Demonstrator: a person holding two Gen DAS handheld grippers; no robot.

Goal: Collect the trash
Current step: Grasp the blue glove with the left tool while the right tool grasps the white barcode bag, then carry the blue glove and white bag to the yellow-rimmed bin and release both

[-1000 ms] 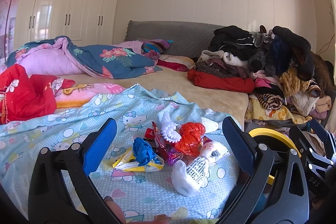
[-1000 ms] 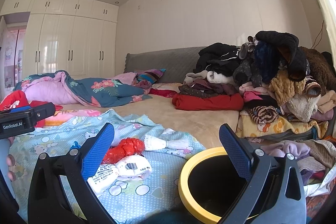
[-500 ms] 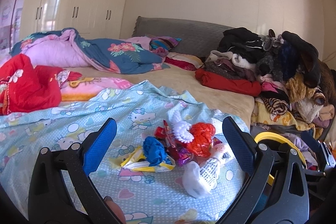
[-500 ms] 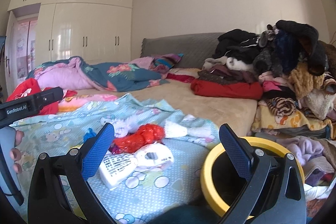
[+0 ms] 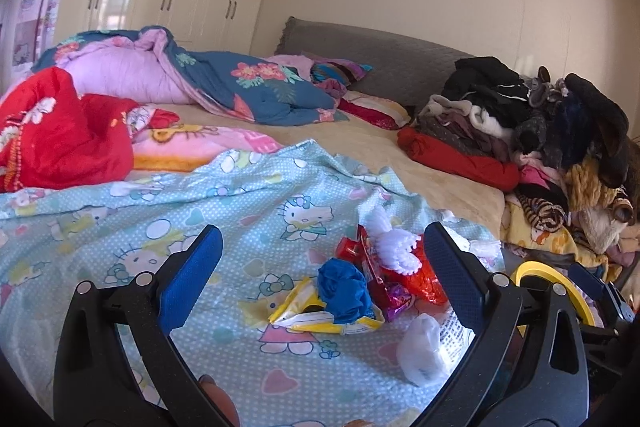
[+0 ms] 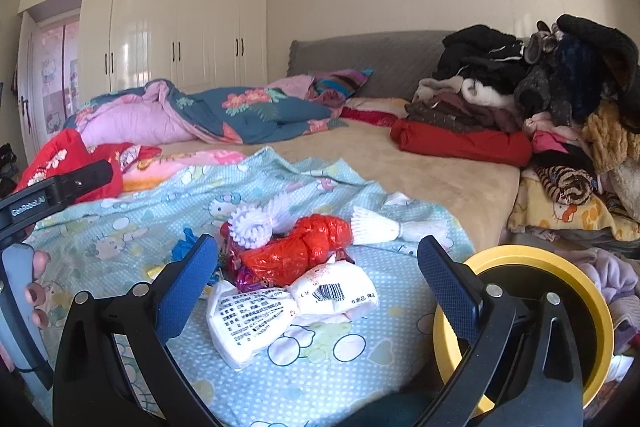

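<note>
Tongs left (image 5: pixel 320 271) and right (image 6: pixel 316 277) gape empty above trash pile (image 6: pixel 296 267) beside yellow-rimmed bin (image 6: pixel 560 267).

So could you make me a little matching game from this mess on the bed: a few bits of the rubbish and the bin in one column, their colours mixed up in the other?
Things:
1. crumpled plastic bag
2. scrunched wad
3. wrapper with a barcode
4. rim of the bin

Colours:
A. yellow
B. white
C. red
D. blue

Pairs: 1-C, 2-D, 3-B, 4-A
</note>
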